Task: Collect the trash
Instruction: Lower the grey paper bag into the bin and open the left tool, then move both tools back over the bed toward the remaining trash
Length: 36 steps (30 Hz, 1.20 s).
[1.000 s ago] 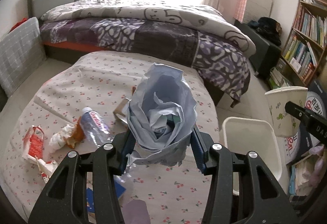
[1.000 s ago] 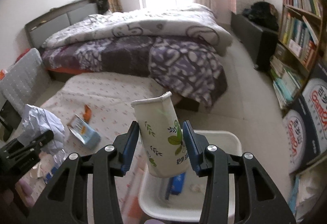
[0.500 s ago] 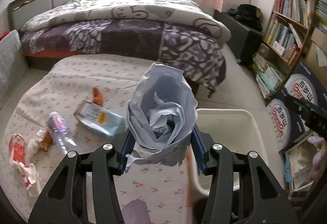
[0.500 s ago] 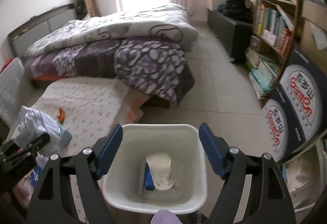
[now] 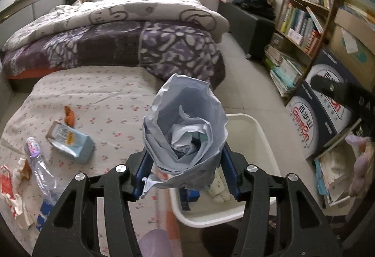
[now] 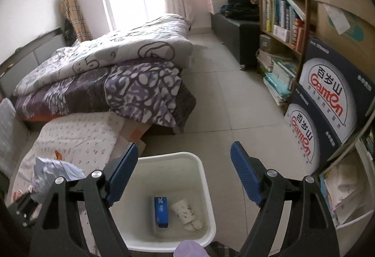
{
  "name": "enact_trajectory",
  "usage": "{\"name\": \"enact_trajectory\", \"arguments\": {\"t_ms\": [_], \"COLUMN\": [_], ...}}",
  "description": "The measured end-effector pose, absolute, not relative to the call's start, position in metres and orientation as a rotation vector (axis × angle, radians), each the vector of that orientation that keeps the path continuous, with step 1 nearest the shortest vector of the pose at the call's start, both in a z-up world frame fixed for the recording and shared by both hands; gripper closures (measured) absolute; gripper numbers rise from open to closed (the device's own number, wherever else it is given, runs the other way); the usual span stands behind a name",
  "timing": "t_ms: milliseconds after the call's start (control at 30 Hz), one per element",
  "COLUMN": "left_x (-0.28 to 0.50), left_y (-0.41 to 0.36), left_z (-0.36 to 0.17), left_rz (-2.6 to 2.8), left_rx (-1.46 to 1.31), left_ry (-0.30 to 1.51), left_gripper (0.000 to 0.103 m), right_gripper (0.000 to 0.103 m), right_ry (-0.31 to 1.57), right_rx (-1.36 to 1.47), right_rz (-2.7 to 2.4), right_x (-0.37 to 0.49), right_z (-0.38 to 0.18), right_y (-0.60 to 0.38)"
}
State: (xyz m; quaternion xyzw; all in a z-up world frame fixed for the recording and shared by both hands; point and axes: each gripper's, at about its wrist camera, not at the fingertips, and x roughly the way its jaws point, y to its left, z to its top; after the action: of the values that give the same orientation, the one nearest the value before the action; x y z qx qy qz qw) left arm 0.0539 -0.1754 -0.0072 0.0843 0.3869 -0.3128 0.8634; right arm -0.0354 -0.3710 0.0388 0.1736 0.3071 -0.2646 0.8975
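The left gripper (image 5: 185,172) pinched a crumpled paper wad (image 5: 185,130) near the white bin's (image 5: 262,130) left rim, jaws just easing; light, soft, probably springy, best held mid-bulk; the right gripper (image 6: 184,177) gaped empty above it.

"Ganten" in red, with "百岁山" above it, is printed on two stacked dark cartons (image 6: 328,102) beside the bookshelf (image 6: 281,6).
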Motion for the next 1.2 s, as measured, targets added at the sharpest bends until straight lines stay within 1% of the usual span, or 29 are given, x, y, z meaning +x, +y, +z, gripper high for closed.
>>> {"name": "enact_trajectory", "arguments": {"t_ms": [267, 300, 367, 400, 433, 533, 900, 1033, 1200], "left_x": [0.045, 0.044, 0.043, 0.042, 0.042, 0.042, 0.051, 0.057, 0.067], "left_y": [-0.195, -0.197, -0.199, -0.199, -0.199, -0.197, -0.175, -0.160, -0.137], "left_z": [-0.010, -0.010, -0.010, -0.009, -0.009, -0.008, -0.007, -0.007, -0.005], "left_rz": [-0.708, -0.713, -0.716, -0.715, -0.716, -0.708, -0.648, -0.611, -0.554], "left_rx": [0.182, 0.181, 0.181, 0.181, 0.179, 0.180, 0.175, 0.170, 0.152], "left_ry": [0.827, 0.829, 0.829, 0.826, 0.824, 0.821, 0.814, 0.813, 0.815], "left_gripper": [0.048, 0.045, 0.036, 0.028, 0.023, 0.018, 0.017, 0.016, 0.015], "right_gripper": [0.023, 0.023, 0.022, 0.022, 0.022, 0.018, 0.017, 0.014, 0.014], "right_ry": [0.608, 0.606, 0.604, 0.601, 0.599, 0.588, 0.585, 0.581, 0.579], "right_rx": [0.386, 0.384, 0.378, 0.376, 0.375, 0.376, 0.316, 0.281, 0.241], "right_rz": [-0.585, -0.589, -0.594, -0.596, -0.596, -0.603, -0.594, -0.587, -0.571], "right_x": [-0.044, -0.045, -0.045, -0.045, -0.045, -0.047, -0.033, -0.025, -0.014], "right_z": [0.041, 0.042, 0.043, 0.043, 0.043, 0.045, 0.049, 0.050, 0.052], "right_y": [-0.383, -0.383, -0.383, -0.383, -0.383, -0.382, -0.359, -0.344, -0.325]}}
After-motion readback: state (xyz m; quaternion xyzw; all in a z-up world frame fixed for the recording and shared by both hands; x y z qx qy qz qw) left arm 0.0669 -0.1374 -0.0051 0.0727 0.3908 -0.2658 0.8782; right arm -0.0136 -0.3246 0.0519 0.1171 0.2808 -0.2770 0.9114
